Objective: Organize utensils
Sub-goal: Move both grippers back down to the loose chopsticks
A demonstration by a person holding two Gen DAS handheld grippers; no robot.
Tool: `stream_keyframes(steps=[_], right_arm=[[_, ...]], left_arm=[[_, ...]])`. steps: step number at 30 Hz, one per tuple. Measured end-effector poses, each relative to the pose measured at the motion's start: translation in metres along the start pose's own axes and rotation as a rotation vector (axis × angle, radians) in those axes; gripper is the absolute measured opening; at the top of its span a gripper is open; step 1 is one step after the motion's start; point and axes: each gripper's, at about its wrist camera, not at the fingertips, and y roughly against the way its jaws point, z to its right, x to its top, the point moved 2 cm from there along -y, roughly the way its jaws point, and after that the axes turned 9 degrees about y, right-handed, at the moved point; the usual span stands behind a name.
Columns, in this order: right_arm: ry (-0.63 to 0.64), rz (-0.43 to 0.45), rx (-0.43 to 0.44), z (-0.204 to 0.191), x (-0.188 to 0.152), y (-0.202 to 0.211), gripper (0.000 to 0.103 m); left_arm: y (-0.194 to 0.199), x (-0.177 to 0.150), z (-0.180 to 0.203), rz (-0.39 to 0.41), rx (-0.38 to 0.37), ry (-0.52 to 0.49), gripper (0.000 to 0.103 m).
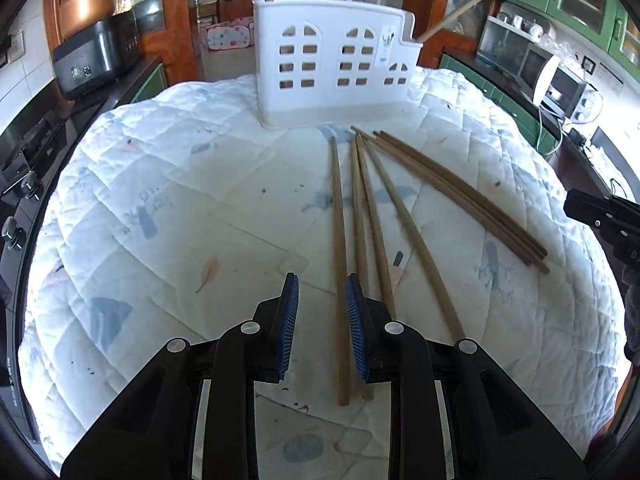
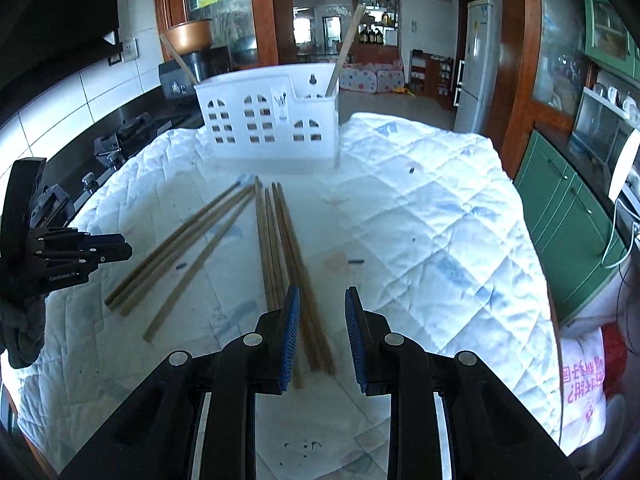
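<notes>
I saw both jaws released: left gripper (image 1: 322, 280) over chopsticks (image 1: 360, 216) mid-frame, right gripper (image 2: 322, 292) likewise; holder (image 1: 334, 68) top centre, possibly two sticks inside.

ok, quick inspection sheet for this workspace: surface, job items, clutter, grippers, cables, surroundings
Surface: white quilted cloth, faint prints and stains.
Job's things: loose chopsticks lying flat in two groups in front of the white holder; two chopsticks already standing in the holder.
Clutter: small dark specks on the cloth, nothing else seen.
Grippers: left gripper open, empty, above chopstick ends; right gripper open, empty.
Cables: white cords by the oven.
Surroundings: kitchen; green cabinets, fridge, stove knobs at left.
</notes>
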Motion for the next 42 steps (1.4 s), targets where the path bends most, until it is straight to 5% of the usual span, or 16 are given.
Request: stream_keyframes(steps=[3, 6, 20, 42], right_arm=[[0.002, -0.012, 0.002, 0.000, -0.002, -0.005, 0.024], [0.000, -0.020, 0.001, 0.001, -0.002, -0.007, 0.024], [0.009, -0.022, 0.008, 0.002, 0.003, -0.012, 0.024], [0.045, -0.105, 0.040, 0.003, -0.013, -0.037, 0.021]], left_arm=[[-0.008, -0.003, -0.001, -0.025, -0.010, 0.000, 0.024], [-0.015, -0.005, 0.002, -0.059, -0.027, -0.005, 0.012], [-0.028, -0.003, 0.011, -0.152, -0.016, -0.037, 0.012], [-0.032, 0.000, 0.010, -0.171, 0.030, -0.003, 0.007]])
